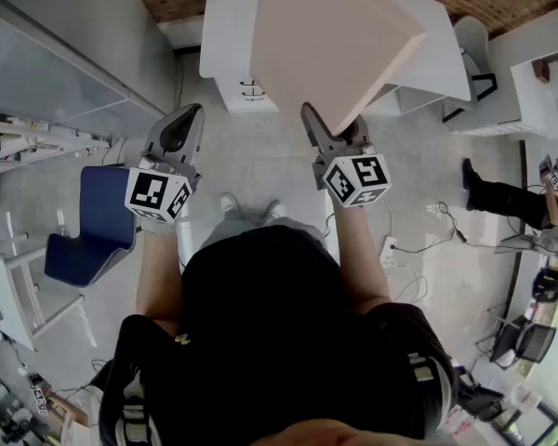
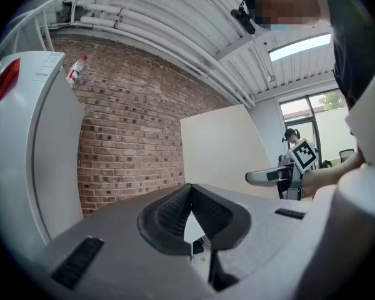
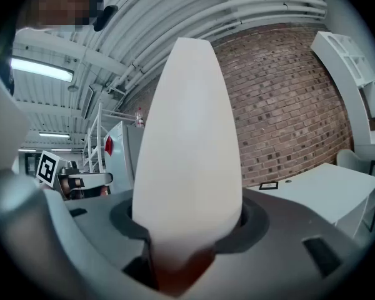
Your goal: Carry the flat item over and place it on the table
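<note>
Right tongs grip flat board; left tongs closed.

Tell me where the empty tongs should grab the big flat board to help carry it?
Probably its bare left edge, coming in from the left. The board is thin and flat, so an edge slips between the tongs, and the right tongs pinch its near corner. The left tongs, shut now, would first need to open.
</note>
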A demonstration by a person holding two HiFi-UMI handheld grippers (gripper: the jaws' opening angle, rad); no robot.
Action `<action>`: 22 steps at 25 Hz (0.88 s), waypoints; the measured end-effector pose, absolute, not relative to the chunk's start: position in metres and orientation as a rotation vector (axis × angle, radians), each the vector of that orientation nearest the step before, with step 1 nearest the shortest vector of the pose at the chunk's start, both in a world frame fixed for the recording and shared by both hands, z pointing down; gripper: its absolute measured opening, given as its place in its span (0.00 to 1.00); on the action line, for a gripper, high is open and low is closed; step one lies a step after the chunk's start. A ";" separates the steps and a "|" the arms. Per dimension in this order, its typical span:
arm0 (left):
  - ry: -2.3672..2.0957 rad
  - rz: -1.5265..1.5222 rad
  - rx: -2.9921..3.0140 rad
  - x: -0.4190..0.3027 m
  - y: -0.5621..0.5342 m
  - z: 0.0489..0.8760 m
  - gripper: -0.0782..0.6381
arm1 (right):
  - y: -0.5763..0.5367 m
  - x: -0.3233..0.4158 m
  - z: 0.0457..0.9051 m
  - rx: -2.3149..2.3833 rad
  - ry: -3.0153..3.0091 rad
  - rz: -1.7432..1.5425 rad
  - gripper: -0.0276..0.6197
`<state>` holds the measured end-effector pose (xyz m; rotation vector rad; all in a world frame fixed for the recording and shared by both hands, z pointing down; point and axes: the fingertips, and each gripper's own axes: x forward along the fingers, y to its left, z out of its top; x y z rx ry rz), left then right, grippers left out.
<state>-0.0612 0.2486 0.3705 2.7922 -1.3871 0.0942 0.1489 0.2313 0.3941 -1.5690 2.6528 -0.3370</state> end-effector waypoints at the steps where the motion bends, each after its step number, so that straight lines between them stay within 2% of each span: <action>1: -1.383 0.107 2.797 -0.063 0.249 0.371 0.11 | 0.232 0.147 0.394 -1.570 2.650 -0.341 0.44; 22: -1.221 0.063 2.795 -0.185 0.202 0.404 0.11 | 0.206 0.076 0.414 -1.702 2.500 -0.500 0.45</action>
